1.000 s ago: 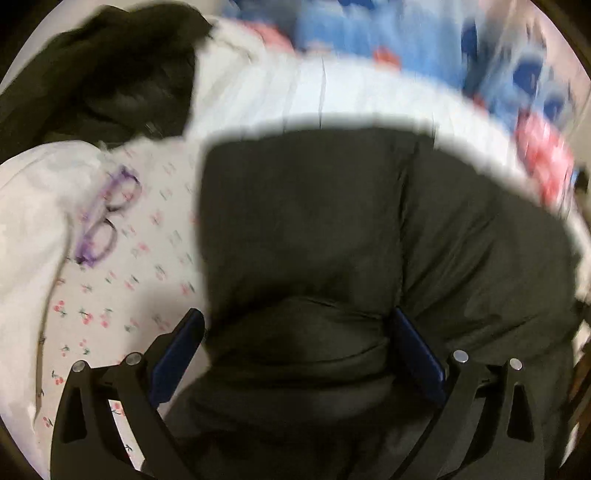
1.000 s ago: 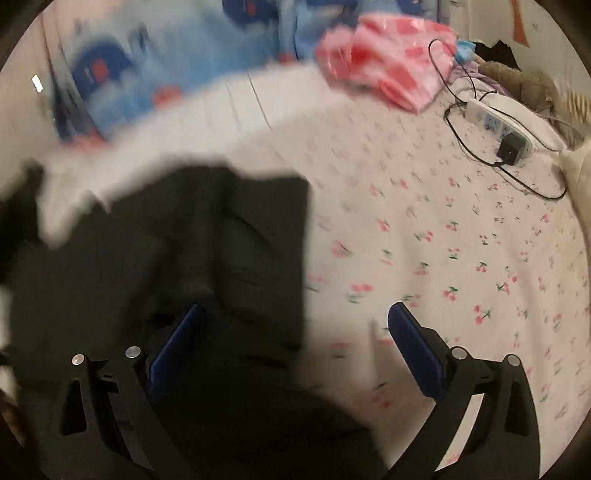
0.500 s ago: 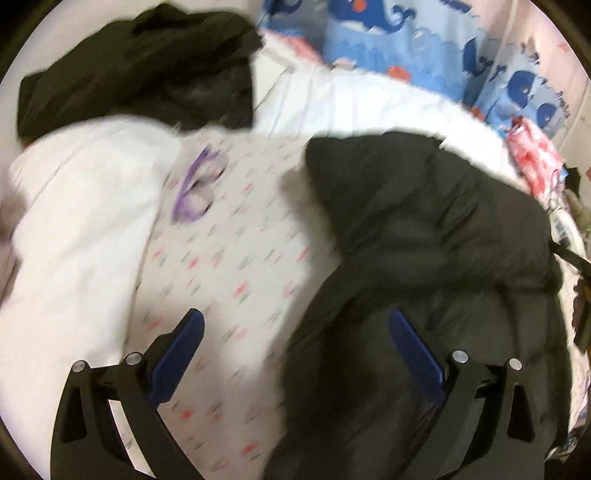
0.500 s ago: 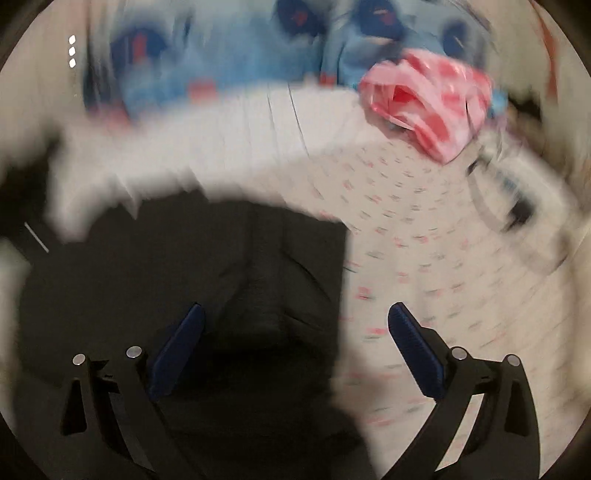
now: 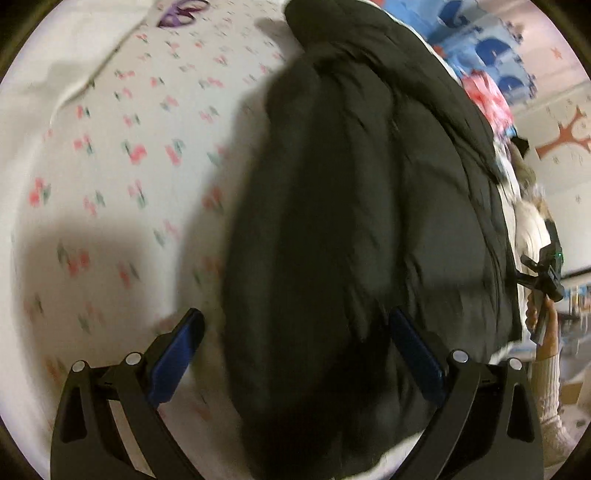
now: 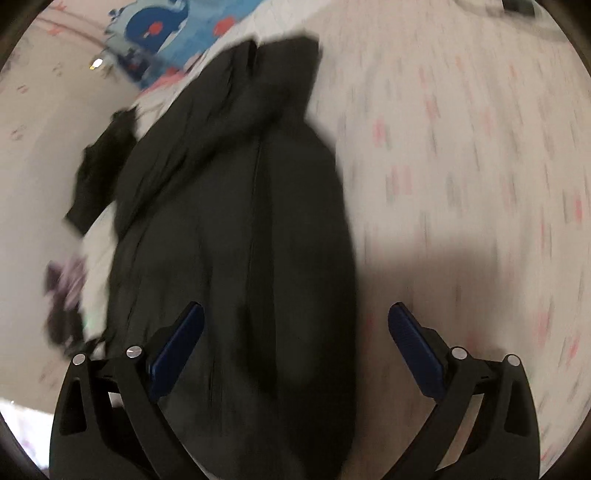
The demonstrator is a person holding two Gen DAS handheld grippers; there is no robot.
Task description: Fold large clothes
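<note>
A large black padded jacket (image 5: 362,206) lies folded lengthwise on a white bed sheet with small red flowers (image 5: 110,177). My left gripper (image 5: 295,332) is open, its blue pads spread over the jacket's near end, holding nothing. In the right wrist view the same jacket (image 6: 236,229) runs away from me, a seam down its middle. My right gripper (image 6: 295,325) is open and empty over the jacket's near right edge. The other gripper and a hand show at the right edge of the left wrist view (image 5: 546,280).
Purple glasses (image 5: 181,11) lie on the sheet at the top. A blue whale-print cover (image 6: 173,29) and a pink checked cloth (image 5: 484,96) are at the bed's far side. Another dark garment (image 6: 99,173) lies to the left.
Both grippers have swung sideways and come lower and closer to the jacket. The jacket now lies narrower, folded along its length. Both views are blurred by motion.
</note>
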